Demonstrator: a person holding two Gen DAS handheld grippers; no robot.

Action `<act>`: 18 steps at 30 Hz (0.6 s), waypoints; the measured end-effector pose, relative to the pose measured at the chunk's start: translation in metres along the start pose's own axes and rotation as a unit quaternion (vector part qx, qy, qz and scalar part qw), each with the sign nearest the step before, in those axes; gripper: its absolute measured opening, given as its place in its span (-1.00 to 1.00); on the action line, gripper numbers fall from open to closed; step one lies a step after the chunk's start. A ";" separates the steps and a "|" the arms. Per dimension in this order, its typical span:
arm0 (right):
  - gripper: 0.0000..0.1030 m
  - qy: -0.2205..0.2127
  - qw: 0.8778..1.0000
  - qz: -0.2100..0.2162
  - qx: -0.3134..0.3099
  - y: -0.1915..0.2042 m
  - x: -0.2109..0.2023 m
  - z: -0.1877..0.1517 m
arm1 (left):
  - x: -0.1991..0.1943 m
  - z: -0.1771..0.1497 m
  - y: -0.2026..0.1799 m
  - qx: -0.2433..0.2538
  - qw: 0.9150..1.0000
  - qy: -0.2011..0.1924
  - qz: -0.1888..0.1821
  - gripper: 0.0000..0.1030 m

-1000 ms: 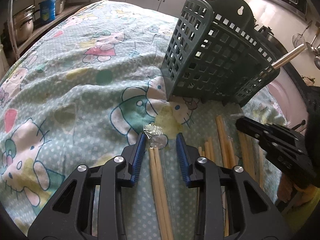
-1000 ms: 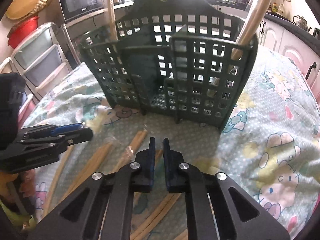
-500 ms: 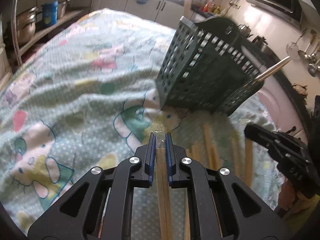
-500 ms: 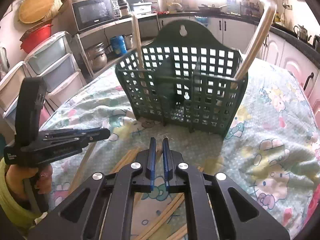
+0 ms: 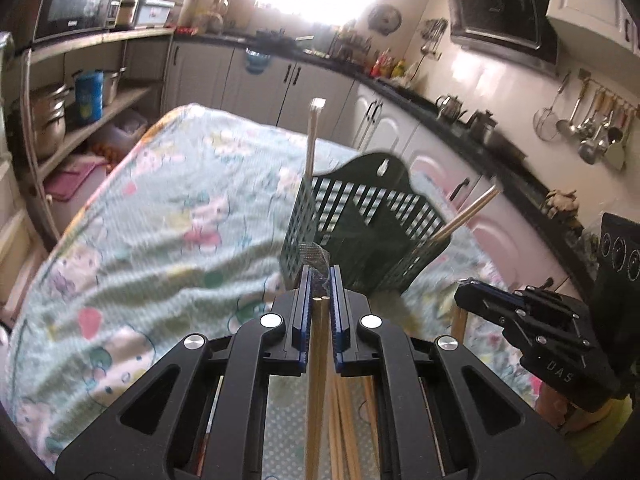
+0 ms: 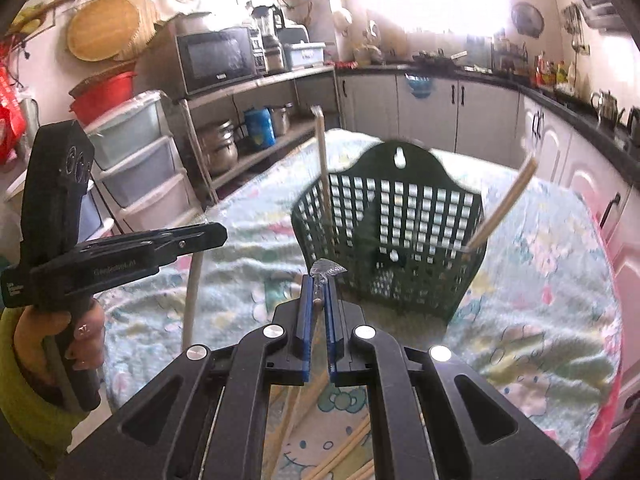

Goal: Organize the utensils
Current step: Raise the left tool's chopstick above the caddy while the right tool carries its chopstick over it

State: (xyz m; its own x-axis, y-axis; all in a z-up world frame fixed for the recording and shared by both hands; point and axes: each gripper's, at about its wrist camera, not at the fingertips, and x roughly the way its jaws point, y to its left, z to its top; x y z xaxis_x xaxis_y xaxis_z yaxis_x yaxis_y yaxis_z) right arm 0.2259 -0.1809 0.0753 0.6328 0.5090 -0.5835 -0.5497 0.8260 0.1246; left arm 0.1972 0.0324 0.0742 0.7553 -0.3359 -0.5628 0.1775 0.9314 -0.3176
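A: Left wrist view?
B: The left gripper (image 5: 320, 280) is clamped on a pair of wrapped chopsticks (image 5: 318, 360), held clear above the tablecloth (image 5: 160, 240). The green basket (image 5: 360, 232) stands just ahead, a wide stretch of bare cloth to its left. The right gripper (image 5: 472, 296) hangs to the right.

A: Right wrist view?
B: It's pinched on wrapped chopsticks (image 6: 318, 304) too. The basket (image 6: 400, 240) stands ahead, sticks leaning at both its ends; loose chopsticks (image 6: 340, 452) lie below. The left gripper (image 6: 216, 236) hovers off left.
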 end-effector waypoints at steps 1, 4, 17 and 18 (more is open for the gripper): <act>-0.89 -0.004 1.000 -0.001 -0.001 0.002 -0.003 0.002 | -0.004 0.003 -0.001 0.002 1.000 -0.005 -0.002 -0.95; -0.89 -0.022 1.000 -0.003 -0.005 0.004 -0.014 0.012 | -0.014 0.016 -0.007 0.015 1.000 -0.022 -0.002 -0.97; -0.89 -0.089 0.996 -0.027 -0.008 0.001 -0.047 0.054 | -0.039 0.066 -0.030 0.047 0.996 -0.076 -0.017 -0.99; -0.89 -0.095 0.995 -0.029 -0.007 -0.001 -0.049 0.058 | -0.041 0.072 -0.034 0.051 0.995 -0.082 -0.019 -0.99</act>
State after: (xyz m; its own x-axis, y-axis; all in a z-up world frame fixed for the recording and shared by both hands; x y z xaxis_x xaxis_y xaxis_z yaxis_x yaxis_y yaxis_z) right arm 0.2268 -0.1927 0.1505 0.7548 0.4986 -0.4263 -0.5163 0.8524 0.0828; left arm 0.2060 0.0245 0.1631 0.8378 -0.3515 -0.4178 0.2642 0.9306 -0.2532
